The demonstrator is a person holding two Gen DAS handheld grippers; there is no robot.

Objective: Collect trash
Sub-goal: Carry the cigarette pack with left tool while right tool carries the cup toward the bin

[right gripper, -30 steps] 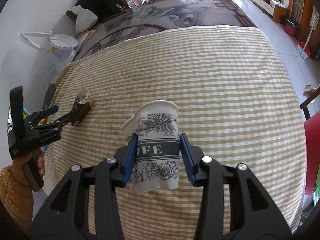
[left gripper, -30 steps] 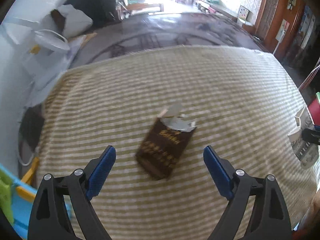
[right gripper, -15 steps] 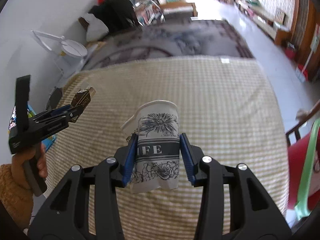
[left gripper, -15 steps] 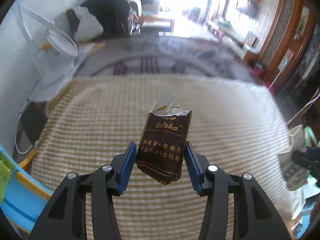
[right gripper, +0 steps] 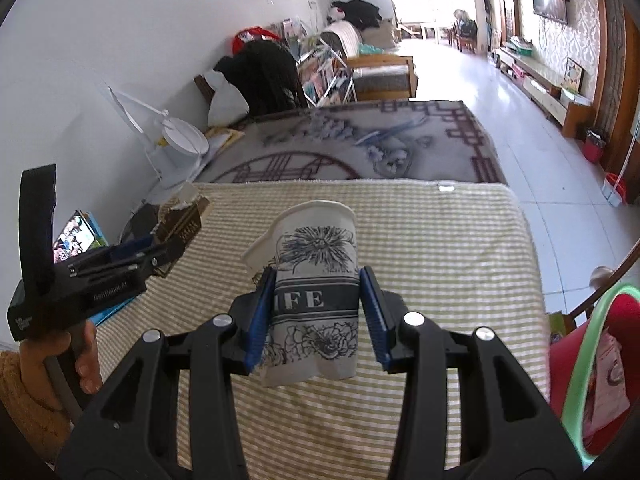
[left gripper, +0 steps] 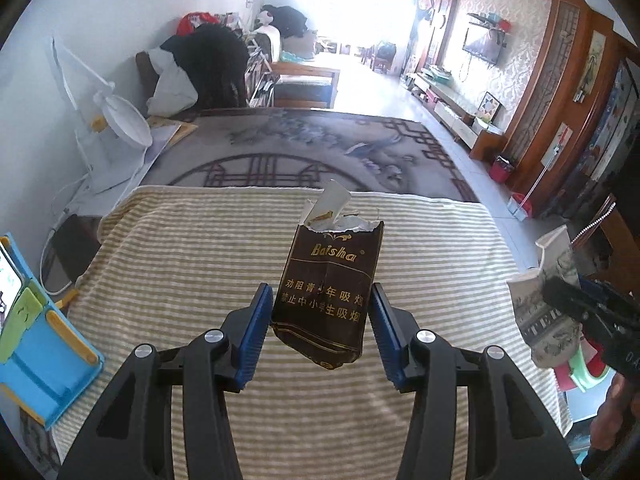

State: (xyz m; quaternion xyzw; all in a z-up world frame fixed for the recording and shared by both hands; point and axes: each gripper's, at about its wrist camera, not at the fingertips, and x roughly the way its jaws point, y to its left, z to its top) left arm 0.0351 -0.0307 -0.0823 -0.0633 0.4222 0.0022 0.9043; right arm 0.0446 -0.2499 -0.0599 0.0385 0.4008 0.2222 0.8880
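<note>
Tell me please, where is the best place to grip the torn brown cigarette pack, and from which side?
Grip the cigarette pack low on its intact body, across the two narrow edges, as the left tool holds it. The torn top with loose paper would likely crumple; the flat body fits between the pads.

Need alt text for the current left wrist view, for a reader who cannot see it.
The left tongs grip a torn-open dark brown Baisha cigarette pack, held upright above a green-and-white striped cloth. At the right edge, the right tongs hold a crumpled floral paper cup. A patterned rug and a bright living room lie beyond.
</note>
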